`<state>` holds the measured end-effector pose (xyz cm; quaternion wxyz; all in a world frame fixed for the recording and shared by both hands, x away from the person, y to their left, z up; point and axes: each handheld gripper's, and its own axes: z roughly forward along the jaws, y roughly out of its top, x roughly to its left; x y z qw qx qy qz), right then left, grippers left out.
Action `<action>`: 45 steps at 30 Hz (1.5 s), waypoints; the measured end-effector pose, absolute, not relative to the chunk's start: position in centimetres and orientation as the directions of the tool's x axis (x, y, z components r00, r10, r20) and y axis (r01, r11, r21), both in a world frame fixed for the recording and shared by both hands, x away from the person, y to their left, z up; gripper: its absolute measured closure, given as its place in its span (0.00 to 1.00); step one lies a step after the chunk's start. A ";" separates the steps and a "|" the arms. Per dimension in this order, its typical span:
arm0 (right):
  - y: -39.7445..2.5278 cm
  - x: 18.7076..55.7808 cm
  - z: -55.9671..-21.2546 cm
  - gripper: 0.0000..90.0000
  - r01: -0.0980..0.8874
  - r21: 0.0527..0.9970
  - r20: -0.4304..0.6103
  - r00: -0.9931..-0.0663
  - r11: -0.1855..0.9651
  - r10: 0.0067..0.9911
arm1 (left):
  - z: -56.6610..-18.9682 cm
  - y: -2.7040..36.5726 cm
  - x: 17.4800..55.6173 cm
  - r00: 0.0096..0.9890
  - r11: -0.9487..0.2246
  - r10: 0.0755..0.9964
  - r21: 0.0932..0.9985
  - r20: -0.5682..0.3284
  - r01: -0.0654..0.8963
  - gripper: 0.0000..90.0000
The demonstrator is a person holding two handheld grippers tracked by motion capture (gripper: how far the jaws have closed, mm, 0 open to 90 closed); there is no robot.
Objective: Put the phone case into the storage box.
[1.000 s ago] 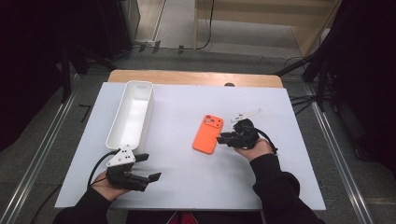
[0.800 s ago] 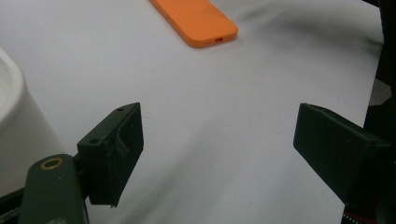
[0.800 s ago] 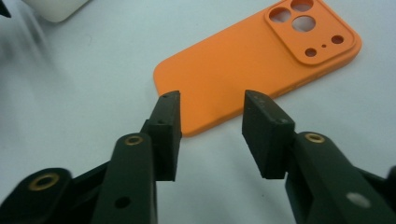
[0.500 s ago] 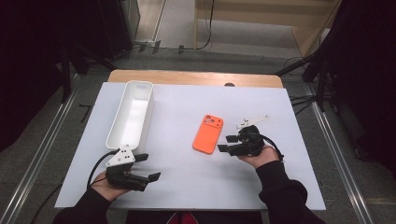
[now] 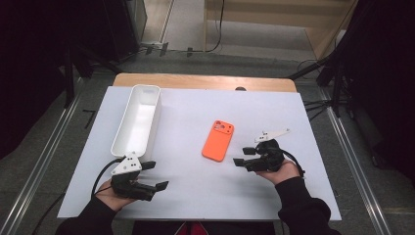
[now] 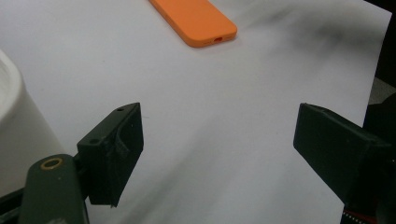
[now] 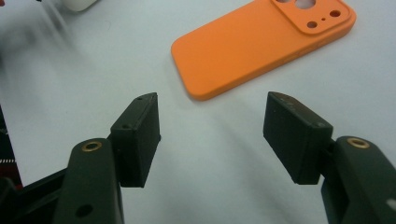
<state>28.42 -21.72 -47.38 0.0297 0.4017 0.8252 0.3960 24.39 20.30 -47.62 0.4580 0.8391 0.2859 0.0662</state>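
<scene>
An orange phone case (image 5: 219,140) lies camera-side up in the middle of the white table (image 5: 195,196). My right gripper (image 5: 242,156) rests just right of and nearer than the case, open and pointing left at it, with nothing between its jaws. In the right gripper view the case (image 7: 261,42) lies just beyond the open gripper (image 7: 212,105). My left gripper (image 5: 157,175) sits open near the front left edge, holding nothing. In the left gripper view the gripper (image 6: 217,116) faces bare table, with the case (image 6: 194,18) far ahead.
A long white tray (image 5: 137,120) stands at the left of the table, just beyond the left gripper; its wall (image 6: 14,121) shows beside the left jaw. A wooden strip (image 5: 205,82) borders the far edge. Cables trail from both grippers.
The right gripper has drawn back from the phone case toward the near edge and slightly right. The case and the left gripper have stayed put.
</scene>
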 end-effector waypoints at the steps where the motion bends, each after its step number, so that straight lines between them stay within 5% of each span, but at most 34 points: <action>1: -21.8 28.3 -47.4 0.38 0.641 0.677 0.272 -0.673 0.360 0.687 | -47.6 20.3 24.4 0.828 -0.418 0.541 0.806 -0.150 0.419 0.18; 45: -24.0 23.6 -49.5 0.29 0.635 0.695 0.283 -0.672 0.337 0.684 | -47.1 20.3 24.6 0.833 -0.394 0.524 0.816 -0.180 0.424 0.17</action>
